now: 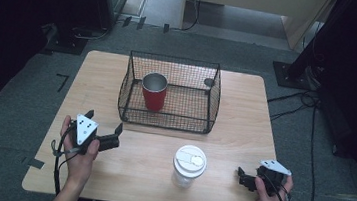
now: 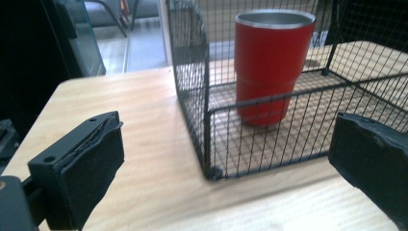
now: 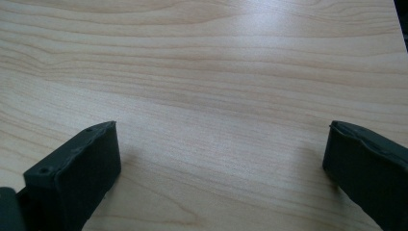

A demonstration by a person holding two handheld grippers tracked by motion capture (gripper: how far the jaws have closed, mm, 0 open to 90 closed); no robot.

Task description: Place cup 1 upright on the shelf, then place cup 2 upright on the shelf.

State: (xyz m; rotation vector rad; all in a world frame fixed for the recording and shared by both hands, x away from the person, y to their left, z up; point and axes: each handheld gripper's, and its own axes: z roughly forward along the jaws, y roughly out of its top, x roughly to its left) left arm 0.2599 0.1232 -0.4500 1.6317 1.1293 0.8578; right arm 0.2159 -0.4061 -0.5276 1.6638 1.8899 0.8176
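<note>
High view: nearest me are the person's two hands at the near edge of the desk [image 1: 134, 171]. Left claw [image 1: 112, 136] sits at the near-left, held off the front-left corner of the wire basket [image 1: 166, 122], jaws spread, nothing between them. Right claw [image 1: 243, 177] rests low at the near-right edge, pointing left toward the clear cup with the white lid [image 1: 189, 166]; its jaws are too small here for me to tell how they stand. That cup stands upright on the desk between the two claws, in front of the basket and apart from it. The red tumbler [image 1: 154, 92] stands upright inside the basket, in its left half, steel rim up.

Left gripper view: I see both pads [image 2: 89, 168] wide apart, empty. The basket's front-left corner post [image 2: 207, 120] sits between them, close but not touching. The red tumbler [image 2: 269, 67] stands behind the mesh, upright on the basket floor. Bare desk [image 2: 144, 144] to the left of the basket.

Right gripper view: jaws spread wide, pads [image 3: 84, 178] at both lower corners, nothing gripped. Plain wood of the desk [image 3: 216, 96] between and beyond them; the claw looks just above the surface, contact I can't confirm.
</note>
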